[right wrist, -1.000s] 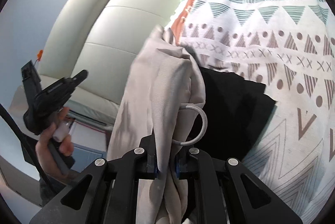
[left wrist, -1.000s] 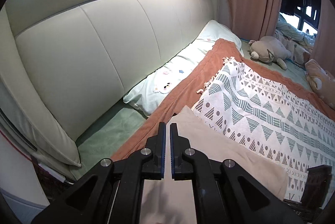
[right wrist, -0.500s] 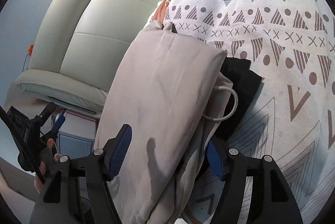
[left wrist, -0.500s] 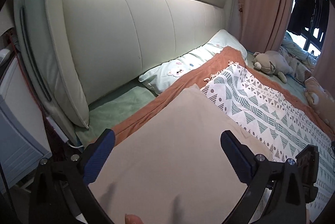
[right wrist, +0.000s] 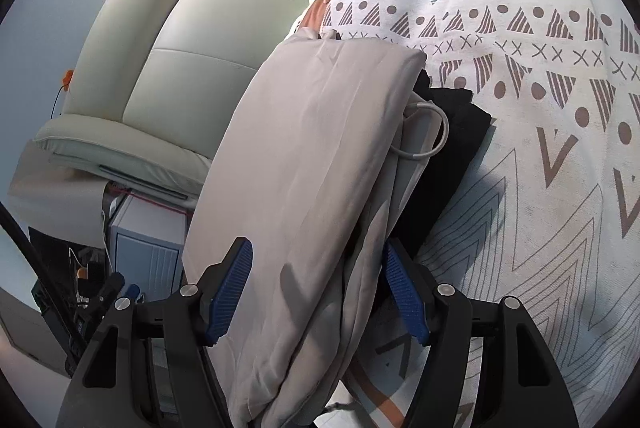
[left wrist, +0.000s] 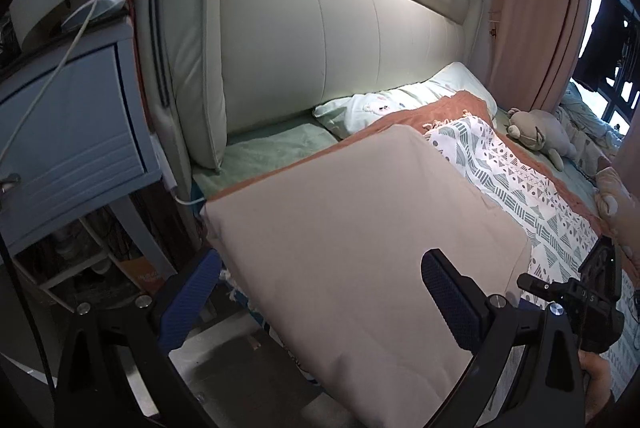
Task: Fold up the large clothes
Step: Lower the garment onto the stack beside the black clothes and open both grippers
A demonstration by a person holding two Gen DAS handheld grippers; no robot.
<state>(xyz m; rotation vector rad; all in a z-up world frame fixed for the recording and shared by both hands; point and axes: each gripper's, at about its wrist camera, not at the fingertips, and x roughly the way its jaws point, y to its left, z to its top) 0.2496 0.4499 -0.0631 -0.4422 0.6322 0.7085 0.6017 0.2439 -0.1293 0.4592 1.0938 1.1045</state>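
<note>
1. Left tool (left wrist: 320,292): jaws spread wide, released, above the folded beige garment (left wrist: 360,228).
2. Garment lies at the bed's near edge, partly on the patterned blanket (right wrist: 520,68), over a black garment (right wrist: 452,164).
3. Right tool (right wrist: 318,290): jaws apart, straddling the beige fold, not pinching.

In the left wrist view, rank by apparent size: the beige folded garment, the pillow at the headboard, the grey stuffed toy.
1. Beige folded garment, by far the largest, though it lies closest to the camera.
2. Pillow.
3. Grey stuffed toy, which sits farthest away, so its true size stays unsure.
</note>
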